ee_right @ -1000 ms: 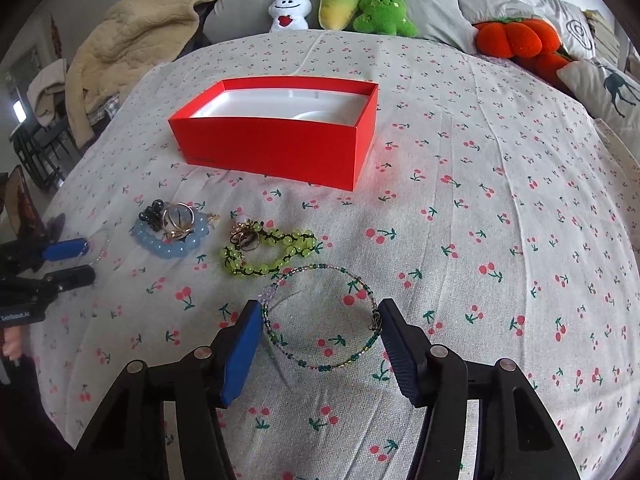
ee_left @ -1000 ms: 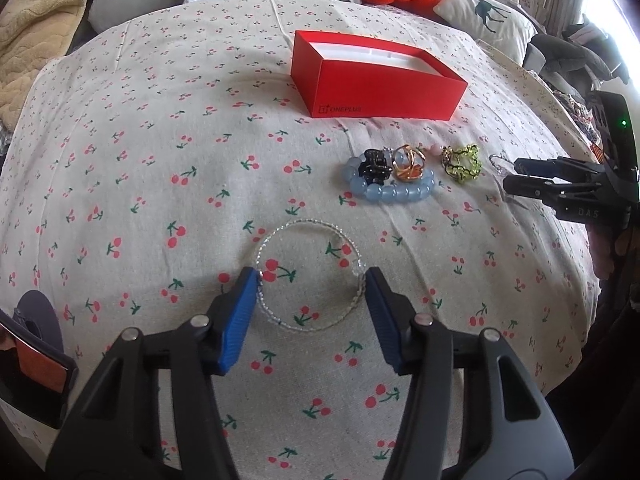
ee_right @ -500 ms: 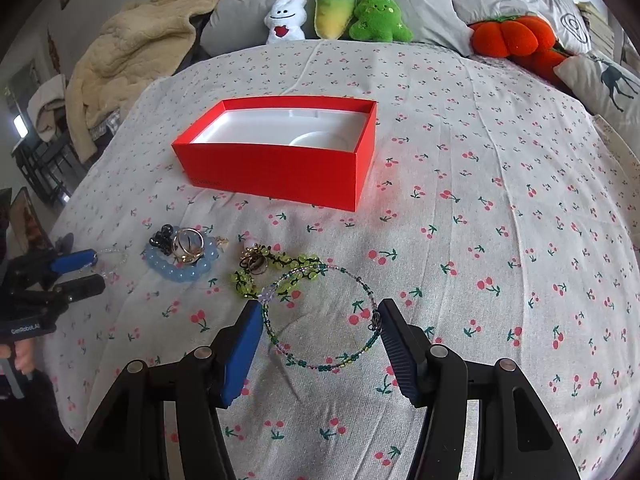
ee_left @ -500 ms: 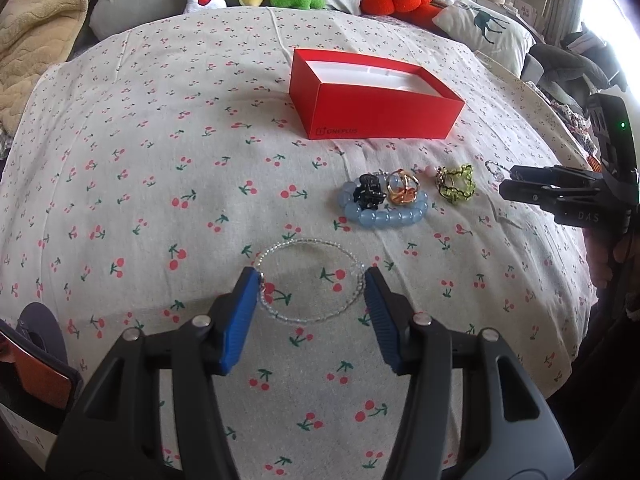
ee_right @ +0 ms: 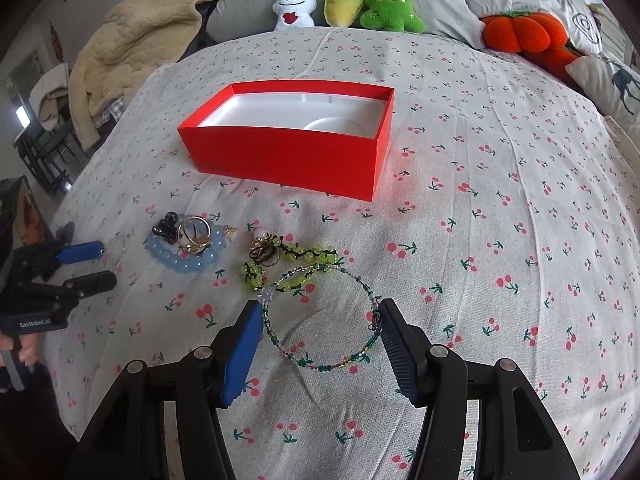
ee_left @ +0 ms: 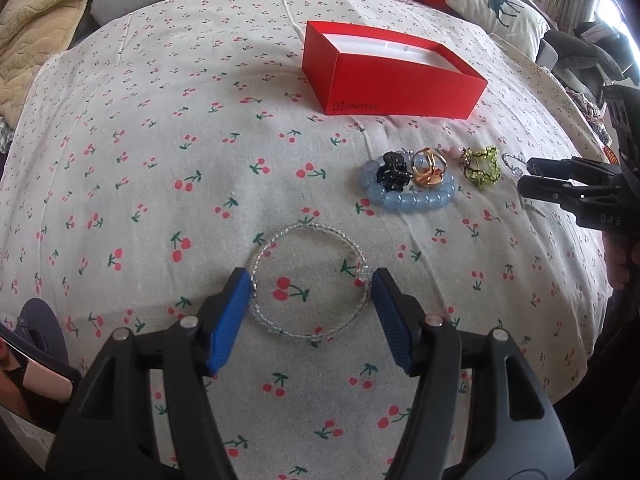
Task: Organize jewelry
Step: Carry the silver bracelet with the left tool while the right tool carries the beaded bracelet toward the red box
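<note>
A clear bead bracelet [ee_left: 304,232] spans my left gripper [ee_left: 312,292]; its blue pads [ee_left: 228,320] touch the loop's two sides while the jaws are opening. In the right wrist view that gripper [ee_right: 98,266] is at the far left. My right gripper [ee_right: 320,320] is shut on a green-and-purple bead bracelet [ee_right: 320,364], held just over the bedspread. An open red box [ee_right: 288,160] with a white insert stands beyond. Between them lie a blue bead bracelet [ee_left: 416,200] with a black clip [ee_left: 394,172] and gold rings [ee_left: 430,168] on it, and a lime bead bracelet [ee_right: 296,256].
All of this rests on a cherry-print bedspread [ee_right: 500,184]. Plush toys [ee_right: 348,0] and grey pillows line the far edge, with an orange plush [ee_right: 520,34] at the right. A beige blanket [ee_right: 132,52] is heaped at the far left. A hand [ee_right: 28,354] grips the left tool.
The left jaws have spread wider and the clear bracelet has widened with them. The right gripper's bracelet now overlaps the near end of the lime bracelet.
</note>
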`<action>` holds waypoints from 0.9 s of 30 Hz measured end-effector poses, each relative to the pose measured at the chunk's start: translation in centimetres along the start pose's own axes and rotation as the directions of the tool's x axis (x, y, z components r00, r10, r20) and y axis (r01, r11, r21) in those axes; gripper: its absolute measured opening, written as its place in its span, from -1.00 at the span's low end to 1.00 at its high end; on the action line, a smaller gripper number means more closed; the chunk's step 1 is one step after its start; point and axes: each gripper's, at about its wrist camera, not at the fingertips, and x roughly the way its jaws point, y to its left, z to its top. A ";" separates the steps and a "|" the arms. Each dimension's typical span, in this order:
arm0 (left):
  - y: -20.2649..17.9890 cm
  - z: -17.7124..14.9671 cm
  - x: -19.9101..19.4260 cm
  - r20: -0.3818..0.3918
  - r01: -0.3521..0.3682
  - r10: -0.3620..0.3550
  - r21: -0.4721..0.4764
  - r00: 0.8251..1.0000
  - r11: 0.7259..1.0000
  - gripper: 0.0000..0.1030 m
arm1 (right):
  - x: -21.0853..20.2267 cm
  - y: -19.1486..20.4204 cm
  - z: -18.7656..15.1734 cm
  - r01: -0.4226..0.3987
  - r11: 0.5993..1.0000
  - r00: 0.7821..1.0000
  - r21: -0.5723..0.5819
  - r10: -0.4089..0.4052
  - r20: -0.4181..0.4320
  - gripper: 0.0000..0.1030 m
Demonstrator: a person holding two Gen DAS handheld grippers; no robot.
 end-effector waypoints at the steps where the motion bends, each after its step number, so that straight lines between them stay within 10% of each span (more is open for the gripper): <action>1: -0.1 0.0 0.1 -0.002 -0.004 0.004 0.003 1.000 1.000 0.24 | 0.1 0.0 0.0 -0.001 1.000 1.000 -0.001 0.001 -0.004 0.17; 27: -1.3 4.8 -2.4 0.128 0.060 -0.055 -0.029 0.990 0.998 0.02 | -1.6 0.4 5.4 -0.035 0.999 0.997 0.013 0.034 0.075 0.17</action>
